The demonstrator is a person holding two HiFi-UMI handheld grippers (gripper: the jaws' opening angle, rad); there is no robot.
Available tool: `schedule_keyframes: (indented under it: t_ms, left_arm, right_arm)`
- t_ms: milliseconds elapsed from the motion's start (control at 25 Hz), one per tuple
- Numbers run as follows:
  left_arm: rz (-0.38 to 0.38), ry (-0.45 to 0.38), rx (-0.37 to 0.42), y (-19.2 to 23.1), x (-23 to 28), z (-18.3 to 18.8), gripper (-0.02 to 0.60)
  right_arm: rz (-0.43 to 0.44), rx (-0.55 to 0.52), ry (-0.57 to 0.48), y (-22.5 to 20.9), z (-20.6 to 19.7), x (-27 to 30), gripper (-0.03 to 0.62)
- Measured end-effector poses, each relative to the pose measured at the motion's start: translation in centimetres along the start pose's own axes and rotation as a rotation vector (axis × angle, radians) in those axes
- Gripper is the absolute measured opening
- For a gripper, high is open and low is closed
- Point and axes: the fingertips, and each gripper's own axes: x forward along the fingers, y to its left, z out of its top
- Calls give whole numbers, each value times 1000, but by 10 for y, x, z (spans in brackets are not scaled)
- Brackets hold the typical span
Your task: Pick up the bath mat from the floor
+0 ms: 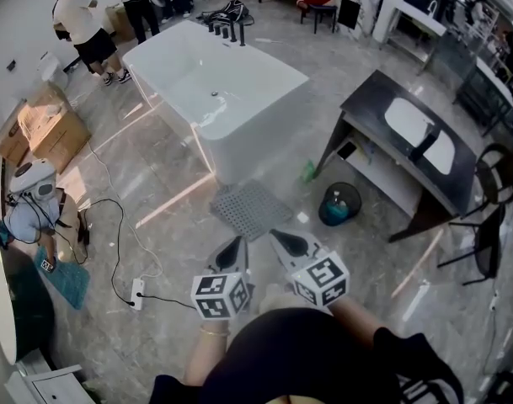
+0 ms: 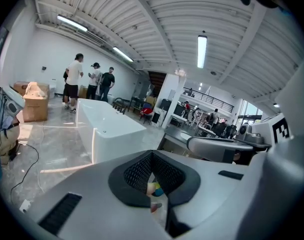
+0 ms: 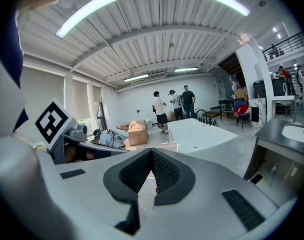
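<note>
The grey perforated bath mat [image 1: 250,209] lies flat on the marble floor [image 1: 155,183] beside the white bathtub [image 1: 214,91]. The left gripper [image 1: 237,244] and right gripper [image 1: 277,237] hover near it, claws pinched closed and empty. Spread the 2 claws first, then dip to the mat's near edge.

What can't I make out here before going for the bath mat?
1) Bath mat: in neither gripper view; the left hand-held gripper and right hand-held gripper block the floor ahead.
2) Mat's thickness: too small in the head view.
3) Whether its far corner touches the bathtub: unclear, head view.
4) Bucket contents: too small, head view.
</note>
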Motion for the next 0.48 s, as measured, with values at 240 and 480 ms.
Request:
schedule_keyframes:
  t_ms: [240, 480]
  left_arm:
    - [13, -2, -6, -3, 23, 3, -2]
    - [39, -2, -30, 0, 29, 2, -2]
  right_arm:
    - [14, -2, 5, -24, -1, 6, 11]
    - [29, 4, 9, -32, -2, 10, 11]
